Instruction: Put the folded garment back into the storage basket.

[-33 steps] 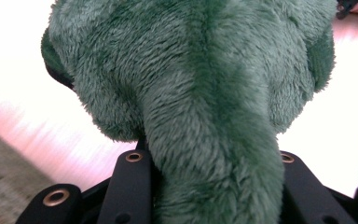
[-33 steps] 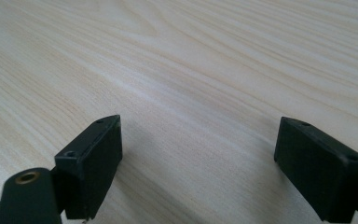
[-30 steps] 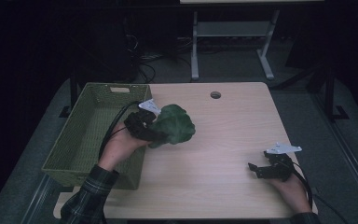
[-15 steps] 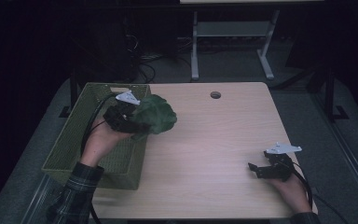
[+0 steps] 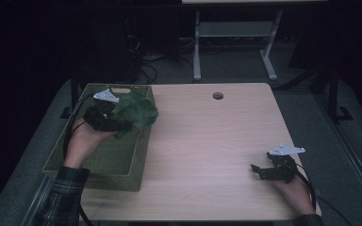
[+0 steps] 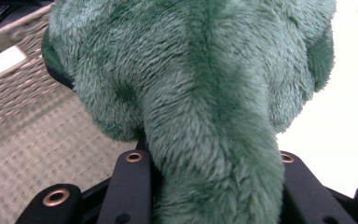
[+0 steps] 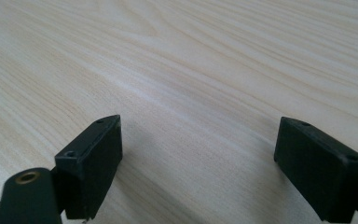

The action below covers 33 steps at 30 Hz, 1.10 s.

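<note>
A green plush toy (image 5: 135, 114) hangs over the right rim of the woven green basket (image 5: 99, 165), with my left gripper (image 5: 118, 125) shut on it. In the left gripper view the plush toy (image 6: 205, 93) bulges out between the two black jaws, with the basket's weave (image 6: 32, 154) below and to the left. My right gripper (image 5: 259, 172) rests low on the wooden table (image 5: 207, 141) near its front right corner. In the right gripper view its fingers (image 7: 93, 158) stand wide apart with bare wood between them, so my right gripper (image 7: 200, 158) is open.
The table has a round cable hole (image 5: 218, 96) near its far edge. A white metal stand (image 5: 235, 42) and cables lie on the dark floor beyond. The basket takes up the table's left side.
My left gripper has carried the plush toy leftward and farther from the person, from the table's middle to above the basket's right rim. The right gripper has not moved.
</note>
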Motion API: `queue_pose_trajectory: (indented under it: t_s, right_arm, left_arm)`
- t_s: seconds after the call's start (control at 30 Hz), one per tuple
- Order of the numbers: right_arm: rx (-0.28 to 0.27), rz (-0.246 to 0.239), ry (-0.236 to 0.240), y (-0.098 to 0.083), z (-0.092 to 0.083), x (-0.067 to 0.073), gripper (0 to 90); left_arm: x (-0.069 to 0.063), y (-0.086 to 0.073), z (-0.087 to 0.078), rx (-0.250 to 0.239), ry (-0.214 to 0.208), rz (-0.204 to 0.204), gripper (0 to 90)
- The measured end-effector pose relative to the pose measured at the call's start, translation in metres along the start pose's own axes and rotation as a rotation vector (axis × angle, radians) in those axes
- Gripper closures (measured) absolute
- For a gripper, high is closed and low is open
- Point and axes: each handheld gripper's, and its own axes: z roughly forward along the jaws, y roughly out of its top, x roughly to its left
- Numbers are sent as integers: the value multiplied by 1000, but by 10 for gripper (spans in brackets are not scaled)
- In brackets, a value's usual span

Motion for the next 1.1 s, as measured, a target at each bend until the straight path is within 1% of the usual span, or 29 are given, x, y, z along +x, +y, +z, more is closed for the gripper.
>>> queue_pose_trajectory:
  t_s: [0.13,0.27,0.37,0.43,0.53,0.6,0.9,0.97,1.1]
  right_arm:
    - [0,0,0,0,0,0,147]
    - [0,0,0,0,0,0,147]
    - [0,0,0,0,0,0,147]
    - [0,0,0,0,0,0,147]
    - [0,0,0,0,0,0,148]
    - [0,0,0,0,0,0,148]
    - [0,0,-1,0,0,0,148]
    - [0,0,-1,0,0,0,148]
    - [0,0,0,0,0,0,148]
  left_arm:
    - [13,-10,-7,4,30,-29,648]
    - [25,-23,-12,7,63,-70,648]
    - [33,-32,-13,17,85,-94,648]
    - [37,-38,-12,26,90,-101,648]
    - [43,-46,-9,29,97,-116,647]
    - [46,-51,-6,35,96,-119,647]
    - [55,-68,15,55,100,-146,640]
    - [56,-71,20,71,95,-152,639]
    - [58,-77,30,93,90,-152,639]
